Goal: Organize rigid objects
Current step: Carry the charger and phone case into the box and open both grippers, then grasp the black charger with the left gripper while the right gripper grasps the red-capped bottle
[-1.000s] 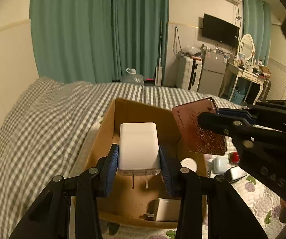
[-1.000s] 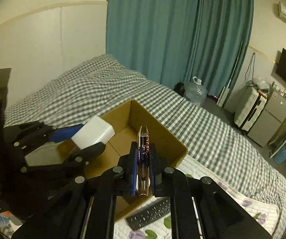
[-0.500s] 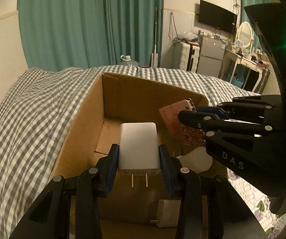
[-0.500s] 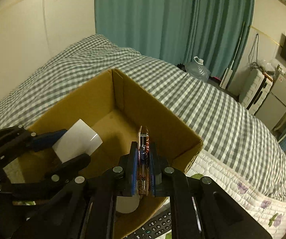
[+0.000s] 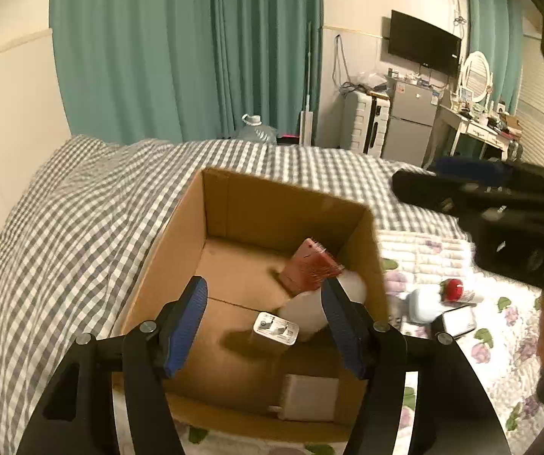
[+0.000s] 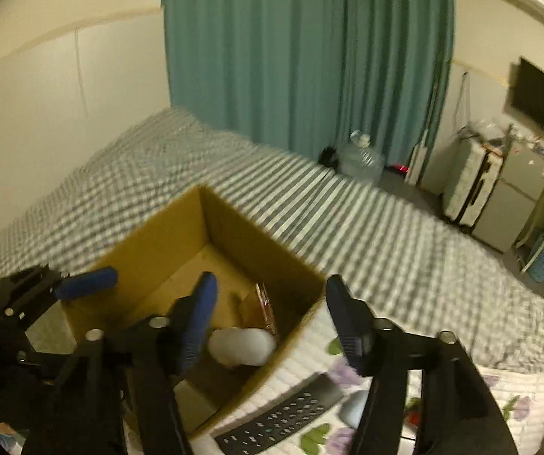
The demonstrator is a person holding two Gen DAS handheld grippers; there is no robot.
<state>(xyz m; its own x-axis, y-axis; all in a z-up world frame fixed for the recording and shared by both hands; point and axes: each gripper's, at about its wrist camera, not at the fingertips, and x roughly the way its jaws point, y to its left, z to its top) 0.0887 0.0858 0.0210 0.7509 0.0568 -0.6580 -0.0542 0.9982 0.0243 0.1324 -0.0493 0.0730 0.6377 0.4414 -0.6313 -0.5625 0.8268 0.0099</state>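
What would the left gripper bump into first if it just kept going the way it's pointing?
Probably the white charger in the cardboard box, which lies between the opening jaws of the left gripper. The reddish card case lies just beyond. Depth is hard to judge.

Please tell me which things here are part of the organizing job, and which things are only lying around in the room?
Part of the job:
- box
- white charger, in the box
- red card case, in the box
- remote, on the bed
- left gripper and right gripper, both opening, nothing between the jaws

Just lying about:
- curtains
- water jug
- TV
- fridge
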